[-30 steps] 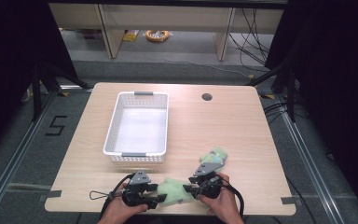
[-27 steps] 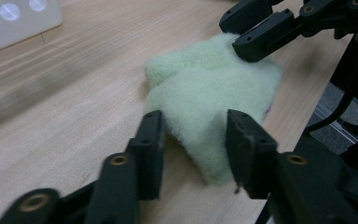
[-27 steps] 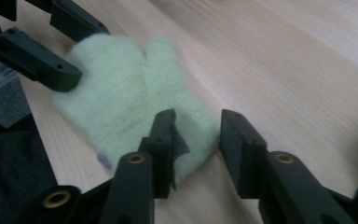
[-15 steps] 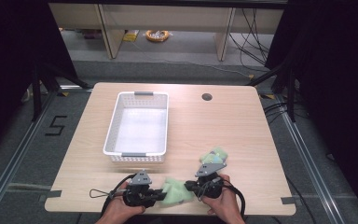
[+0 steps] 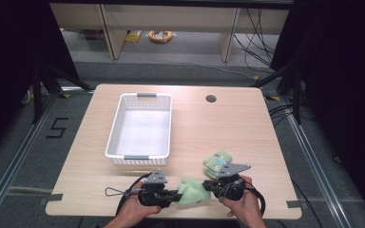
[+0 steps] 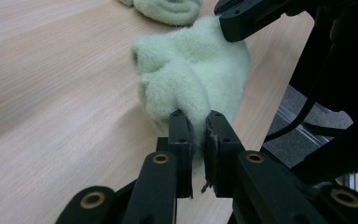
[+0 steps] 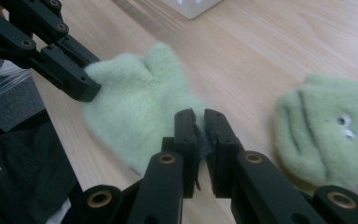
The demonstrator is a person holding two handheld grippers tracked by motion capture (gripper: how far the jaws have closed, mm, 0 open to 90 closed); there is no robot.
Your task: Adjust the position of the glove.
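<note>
Both claws have a grip on the same thing, a pale green fleecy sock (image 5: 190, 191), which sits near the bottom centre of the high view, at the near edge of the light wood-grain worktop (image 5: 218, 123); the left claw (image 5: 175, 195) has just closed and is clamped on the sock's left end, and in the left gripper view its two black jaws pinch a fold of the fleece (image 6: 186, 84) with almost no gap between them; the right claw (image 5: 208, 185) has just closed too and nips the opposite end, its jaws pressed together on a thin edge of the fabric (image 7: 140, 107) in the right gripper view; the sock hangs bunched between the two grips, and whether it has left the worktop I cannot tell.

The step in hand looks like taking up the sock by both ends, probably to stretch or fold it; a second pale green fleecy sock with a small printed face (image 5: 217, 162) lies just up and right of the first, partly behind the right claw's grey plate, untouched; a white slotted plastic basket (image 5: 142, 156) stands left of centre in the high view, with nothing inside it.

The next move, as I judge it, calls for both hands to act together: draw the ends apart evenly so the fleece flattens without slipping from either pinch, since the right grip bites little cloth.
</note>
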